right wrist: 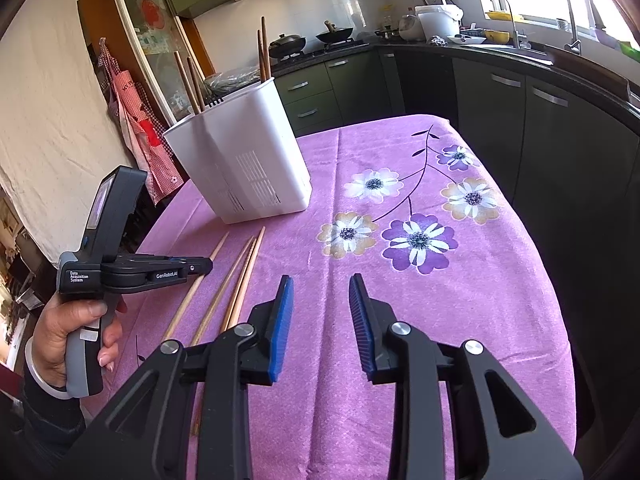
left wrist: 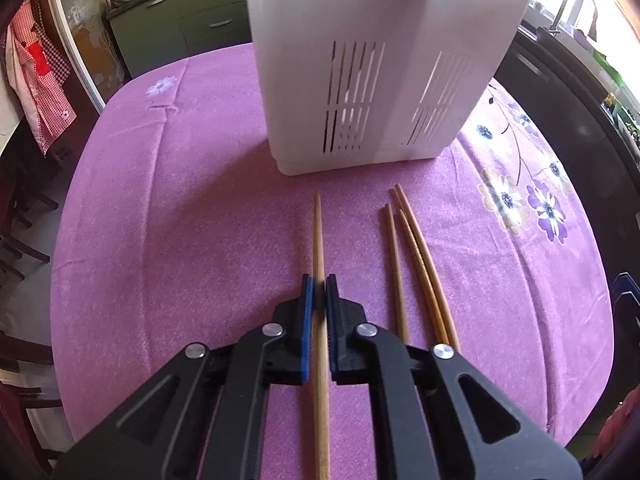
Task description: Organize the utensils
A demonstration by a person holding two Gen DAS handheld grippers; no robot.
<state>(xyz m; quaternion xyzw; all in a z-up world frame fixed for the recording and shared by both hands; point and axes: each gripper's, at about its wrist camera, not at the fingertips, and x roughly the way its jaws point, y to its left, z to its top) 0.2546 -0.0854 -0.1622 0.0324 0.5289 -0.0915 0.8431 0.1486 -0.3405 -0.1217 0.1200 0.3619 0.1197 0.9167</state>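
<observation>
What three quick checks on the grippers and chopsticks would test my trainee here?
1. True or false: the left gripper straddles a single chopstick.
2. How many other chopsticks lie loose on the purple tablecloth?
3. The right gripper is: A) open, holding nothing B) shut on a chopstick.

Key: 1 true; 2 three; 3 A. Some chopsticks already stand in the white holder.

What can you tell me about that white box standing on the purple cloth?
The white utensil holder looks like plastic: tall, open-topped, with rounded corners and slotted vents low on its walls. It stands upright on the purple tablecloth, just beyond the loose chopsticks lying there. Several dark chopsticks already stick up out of it. Nothing grips it.
</observation>
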